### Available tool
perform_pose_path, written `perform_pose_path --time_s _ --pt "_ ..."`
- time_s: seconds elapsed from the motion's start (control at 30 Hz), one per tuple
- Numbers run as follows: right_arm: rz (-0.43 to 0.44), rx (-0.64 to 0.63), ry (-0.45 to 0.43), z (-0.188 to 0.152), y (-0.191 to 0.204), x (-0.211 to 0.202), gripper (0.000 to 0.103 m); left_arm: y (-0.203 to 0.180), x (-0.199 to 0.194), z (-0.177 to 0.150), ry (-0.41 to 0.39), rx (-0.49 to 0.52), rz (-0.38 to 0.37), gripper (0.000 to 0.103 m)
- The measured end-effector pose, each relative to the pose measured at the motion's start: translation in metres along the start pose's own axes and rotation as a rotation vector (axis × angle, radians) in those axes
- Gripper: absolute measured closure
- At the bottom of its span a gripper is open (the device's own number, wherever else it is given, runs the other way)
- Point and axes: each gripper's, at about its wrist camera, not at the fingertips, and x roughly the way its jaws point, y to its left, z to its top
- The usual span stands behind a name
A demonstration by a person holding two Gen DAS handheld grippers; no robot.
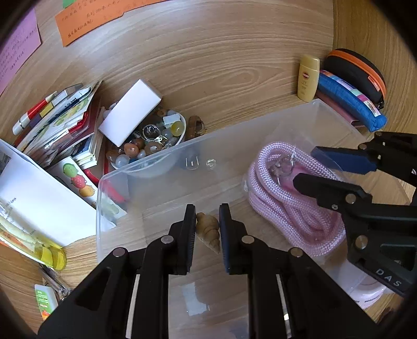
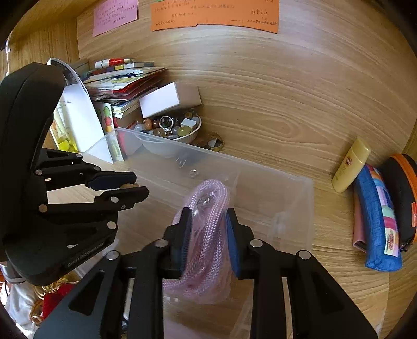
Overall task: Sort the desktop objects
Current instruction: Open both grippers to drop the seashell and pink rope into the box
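Item: spiral shell (image 1: 208, 232), pinched between the pads of our left gripper (image 1: 207, 221), over the floor of the clear plastic bin (image 1: 156, 161). Item: bagged pink rope (image 2: 206, 234), between the jaws of our right gripper (image 2: 207, 229) inside the same bin; whether the pads press on it we cannot tell. Surroundings: wood-grain desk (image 1: 208, 65), bowl of beads (image 1: 153, 140), white box (image 1: 130, 112), stacked booklets (image 1: 65, 117), yellow bottle (image 1: 308, 78), blue pouch (image 1: 351, 101); orange note (image 2: 213, 15) on the wooden back panel

Sunlit wood-grain desk (image 1: 208, 65) with a wooden side panel (image 1: 370, 31).
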Motion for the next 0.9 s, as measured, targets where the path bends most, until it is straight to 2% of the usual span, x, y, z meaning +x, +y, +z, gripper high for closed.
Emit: perform_pose_path --time_s 0.03,0.1,0.2,0.33,0.43,0.6,0.7,0.77,0.9 --pt "-0.005 -0.001 -0.001 0.000 0.000 0.000 0.074 0.000 -0.001 0.000 -0.002 0.001 0.001 0.085" --pt "-0.020 -0.004 -0.013 0.001 0.001 -0.002 0.059 0.000 -0.003 0.000 -0.008 0.001 0.005 0.078" --pt "-0.033 -0.011 -0.045 0.002 0.001 -0.009 0.052 0.002 -0.008 0.001 -0.024 -0.002 0.016 0.066" --pt "-0.047 -0.016 -0.065 0.003 0.003 -0.015 0.043 0.004 -0.018 0.001 -0.045 -0.006 0.027 0.061" --pt "-0.060 -0.017 -0.078 0.005 0.002 -0.020 0.039 0.006 -0.028 0.000 -0.068 -0.006 0.046 0.052" --pt "-0.071 0.000 -0.124 0.010 -0.001 -0.038 0.021 0.007 -0.046 -0.002 -0.108 -0.004 0.072 0.039" --pt "-0.081 -0.003 -0.154 0.012 0.000 -0.051 0.020 0.007 -0.060 -0.004 -0.136 -0.002 0.086 0.033" --pt "-0.091 -0.009 -0.175 0.014 0.001 -0.061 0.019 0.009 -0.073 -0.004 -0.164 0.004 0.094 0.033" --pt "-0.112 -0.018 -0.221 0.015 0.001 -0.086 0.015 0.018 -0.104 -0.003 -0.234 -0.023 0.110 0.020"
